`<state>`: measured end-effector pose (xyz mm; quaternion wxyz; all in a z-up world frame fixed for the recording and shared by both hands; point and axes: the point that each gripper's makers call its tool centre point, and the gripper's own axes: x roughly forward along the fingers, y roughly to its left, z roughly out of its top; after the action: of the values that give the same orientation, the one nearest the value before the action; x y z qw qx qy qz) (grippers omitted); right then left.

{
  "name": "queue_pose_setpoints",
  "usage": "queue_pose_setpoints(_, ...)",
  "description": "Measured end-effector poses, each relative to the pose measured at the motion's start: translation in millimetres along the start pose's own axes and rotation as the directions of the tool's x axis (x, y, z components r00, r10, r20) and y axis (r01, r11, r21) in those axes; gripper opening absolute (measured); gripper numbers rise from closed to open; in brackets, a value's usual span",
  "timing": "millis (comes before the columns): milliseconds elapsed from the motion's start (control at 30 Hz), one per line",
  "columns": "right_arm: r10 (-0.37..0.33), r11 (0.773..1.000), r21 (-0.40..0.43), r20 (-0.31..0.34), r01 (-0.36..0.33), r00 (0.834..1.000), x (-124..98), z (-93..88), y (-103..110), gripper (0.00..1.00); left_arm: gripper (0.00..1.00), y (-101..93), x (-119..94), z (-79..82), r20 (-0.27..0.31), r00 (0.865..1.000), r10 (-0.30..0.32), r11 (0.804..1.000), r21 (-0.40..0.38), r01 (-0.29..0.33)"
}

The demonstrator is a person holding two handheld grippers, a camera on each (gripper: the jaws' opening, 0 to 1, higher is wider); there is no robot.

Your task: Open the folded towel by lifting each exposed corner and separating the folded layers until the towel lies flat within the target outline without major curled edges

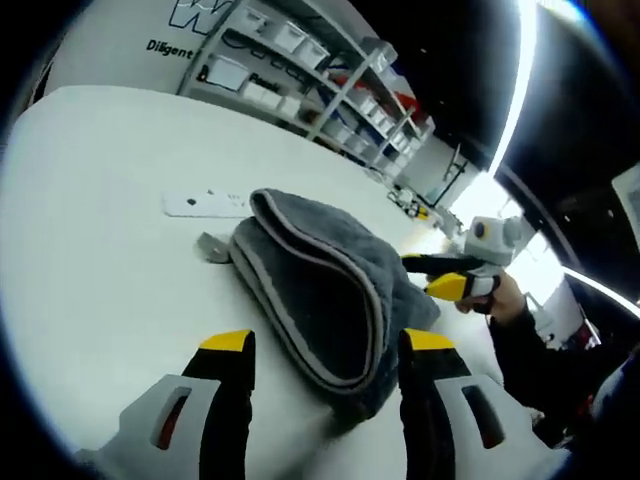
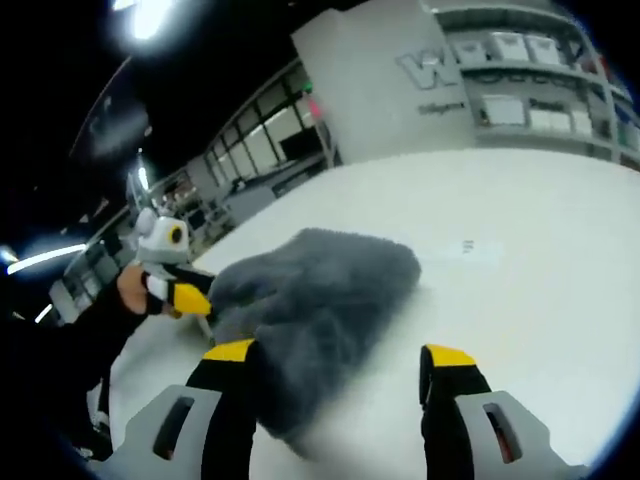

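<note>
A folded grey towel (image 1: 320,280) with a lighter hem lies on the white table (image 1: 90,250). My left gripper (image 1: 328,345) is open, its yellow-tipped jaws standing either side of the towel's near end. From the right, the right gripper (image 1: 452,277), held by a hand, reaches the towel's far edge. In the right gripper view the towel (image 2: 320,300) is a fluffy mound, and my right gripper (image 2: 338,353) is open with the towel's near part by its left jaw. The left gripper (image 2: 180,295) shows at the towel's left side.
A white strip (image 1: 205,205) and a small grey tab (image 1: 212,247) lie on the table left of the towel. Shelves with bins (image 1: 330,90) stand beyond the far edge. A small mark (image 2: 470,247) sits on the table right of the towel.
</note>
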<state>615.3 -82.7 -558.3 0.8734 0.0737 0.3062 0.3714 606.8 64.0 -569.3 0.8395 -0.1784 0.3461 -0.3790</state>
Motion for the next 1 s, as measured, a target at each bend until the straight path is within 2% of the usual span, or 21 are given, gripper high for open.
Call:
queue_pose_setpoints(167,0.021,1.000,0.018,-0.011,-0.021,1.000,0.6,-2.8,5.3,0.58,0.49,-1.9,1.4,-2.5,-0.008,1.000,-0.010,1.000,-0.012,0.010)
queue_pose_setpoints(467,0.052,0.997,0.062,-0.028,-0.050,0.998,5.4,-10.0,10.9,0.52,0.47,-2.0,6.5,-5.5,-0.025,0.999,-0.024,1.000,-0.008,0.024)
queue_pose_setpoints(600,0.069,0.994,0.084,-0.041,-0.065,0.997,8.3,-13.6,13.3,0.48,0.40,-2.7,7.3,-6.8,-0.026,0.999,-0.026,0.999,-0.020,0.026)
queue_pose_setpoints(1000,0.108,0.984,0.148,-0.055,-0.099,0.993,14.0,-18.6,19.4,0.39,0.38,-3.5,9.8,-13.6,-0.039,0.999,-0.023,1.000,-0.017,0.023)
